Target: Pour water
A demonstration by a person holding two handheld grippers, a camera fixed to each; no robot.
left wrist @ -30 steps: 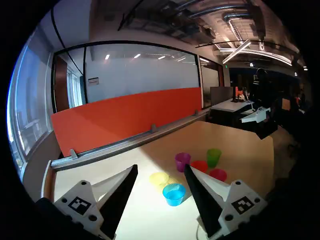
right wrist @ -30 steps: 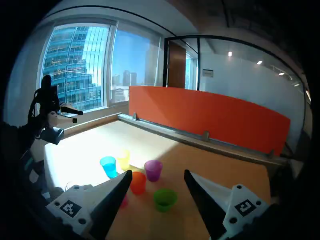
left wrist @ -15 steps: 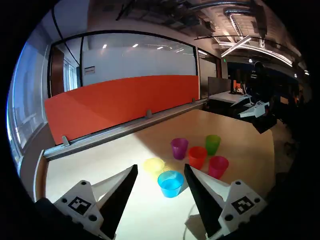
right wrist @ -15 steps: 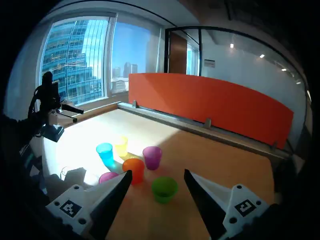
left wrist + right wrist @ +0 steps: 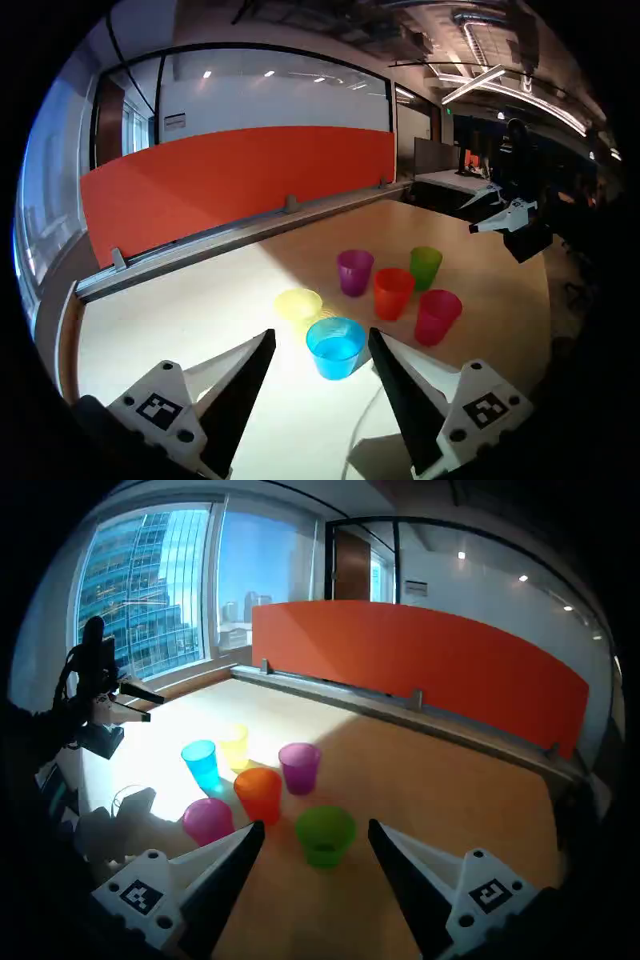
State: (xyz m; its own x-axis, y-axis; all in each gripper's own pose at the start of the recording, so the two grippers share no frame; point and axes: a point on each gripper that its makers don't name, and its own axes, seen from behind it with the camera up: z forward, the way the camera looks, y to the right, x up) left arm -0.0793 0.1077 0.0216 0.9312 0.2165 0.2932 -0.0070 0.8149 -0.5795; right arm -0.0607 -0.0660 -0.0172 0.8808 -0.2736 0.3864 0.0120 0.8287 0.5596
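Blue plastic cup (image 5: pixel 336 358) is standing upright on the pale wooden surface (image 5: pixel 200 320), lying dead ahead of the left tool (image 5: pixel 320 332), whose fingers are gaping wide and holding nothing. A green cup (image 5: pixel 325 836) is sitting just ahead of the right tool (image 5: pixel 314 824), which is likewise spread wide and empty. Beyond, a yellow cup (image 5: pixel 298 304), pink cup (image 5: pixel 437 316), orange cup (image 5: pixel 393 292) and purple cup (image 5: pixel 355 272) are clustering together. Farther back, a wall sign (image 5: pixel 174 122) is showing too small to read.

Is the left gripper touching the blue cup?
Apart. The right gripper view shows bare sunlit table between the left gripper and the blue cup.
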